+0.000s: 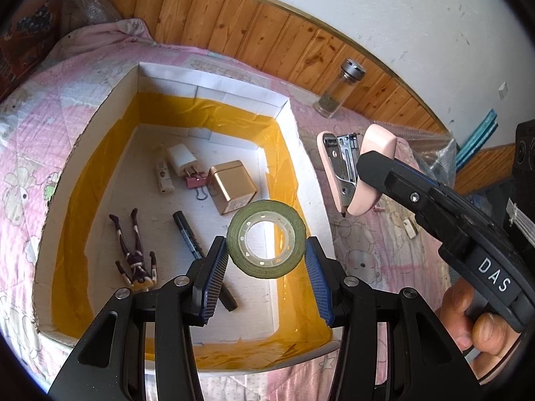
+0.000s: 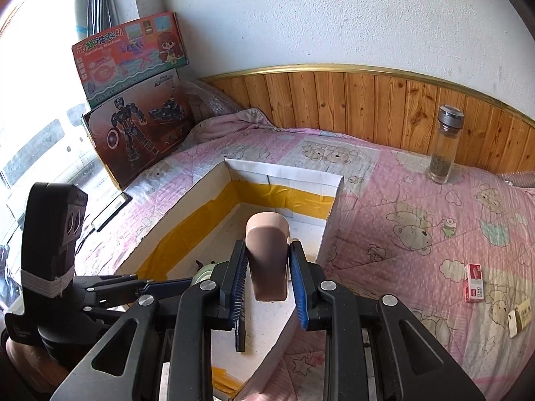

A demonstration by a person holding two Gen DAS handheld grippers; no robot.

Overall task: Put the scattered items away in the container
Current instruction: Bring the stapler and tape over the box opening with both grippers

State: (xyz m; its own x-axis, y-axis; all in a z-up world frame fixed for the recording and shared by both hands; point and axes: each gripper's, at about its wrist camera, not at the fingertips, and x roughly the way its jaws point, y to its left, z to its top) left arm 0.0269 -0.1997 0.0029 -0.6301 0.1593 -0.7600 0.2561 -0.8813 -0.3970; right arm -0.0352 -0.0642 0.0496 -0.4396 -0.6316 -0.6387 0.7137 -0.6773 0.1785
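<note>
Yellow tape lines the inner walls of the one white container (image 1: 214, 80), which sits on a pink quilted bed (image 1: 367, 260). We count six things already on its floor: one white charger (image 1: 182, 160), one pink binder clip (image 1: 194, 182), one gold tin (image 1: 232, 187), one small white tube (image 1: 164, 177), one black marker (image 1: 190, 237) and one doll figure (image 1: 135, 254). Our left claw (image 1: 266, 254) hangs over the container with one roll of green tape (image 1: 266, 239) between its blue pads; the roll touches the right pad, but we cannot tell whether the left pad touches it, so the grip is unclear. Our right claw (image 2: 267, 275) is clenched on one pink stapler (image 2: 267, 257), which hangs opened out above the container's right wall in the left wrist view (image 1: 351, 173). Outside the container, on the bed, we see one glass bottle (image 2: 444, 143) standing upright near the wood panelling, one red-and-white staple box (image 2: 474, 282) and one small tan tag (image 2: 520, 315) just beside it. Two toy boxes (image 2: 133, 100) lean by the window.
</note>
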